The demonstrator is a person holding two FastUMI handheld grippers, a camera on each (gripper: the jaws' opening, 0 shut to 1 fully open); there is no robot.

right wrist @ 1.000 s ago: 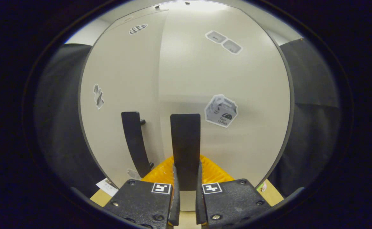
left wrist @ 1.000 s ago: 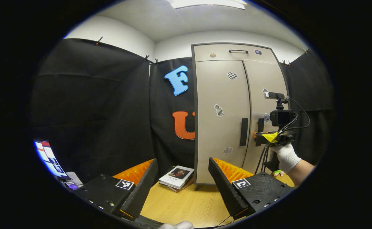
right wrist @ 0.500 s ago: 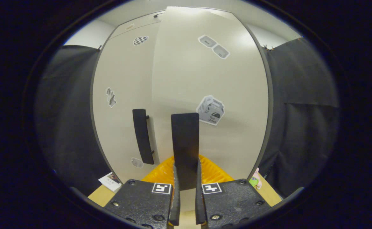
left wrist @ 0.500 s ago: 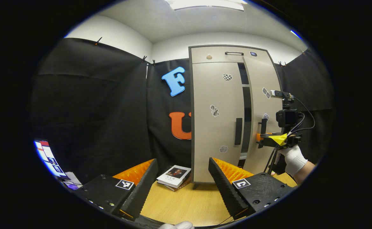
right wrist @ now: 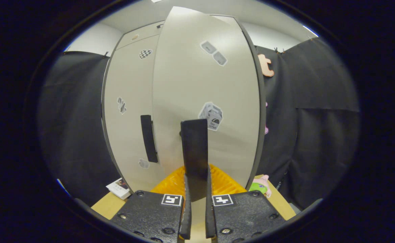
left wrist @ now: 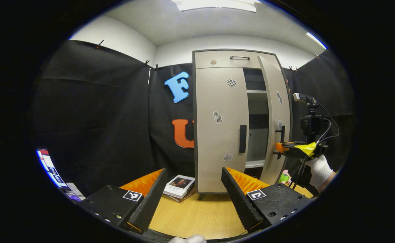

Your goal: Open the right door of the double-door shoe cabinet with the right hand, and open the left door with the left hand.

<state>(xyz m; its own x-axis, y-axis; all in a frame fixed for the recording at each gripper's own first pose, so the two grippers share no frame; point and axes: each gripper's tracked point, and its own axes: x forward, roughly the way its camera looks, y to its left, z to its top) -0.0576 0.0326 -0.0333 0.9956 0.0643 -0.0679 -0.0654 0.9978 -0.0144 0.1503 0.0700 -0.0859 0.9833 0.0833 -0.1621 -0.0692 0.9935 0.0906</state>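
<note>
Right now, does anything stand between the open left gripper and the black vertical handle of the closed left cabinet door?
Nothing visible does. The left gripper faces the black handle on the beige left door across bare wooden table; the book lies aside.

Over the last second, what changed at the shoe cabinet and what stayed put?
The right door swung out from shut to partly open, baring shelves. The right gripper stayed clamped on the right door handle, pulling. The left door stayed shut; the left gripper stayed open, well short of the left door handle.
</note>
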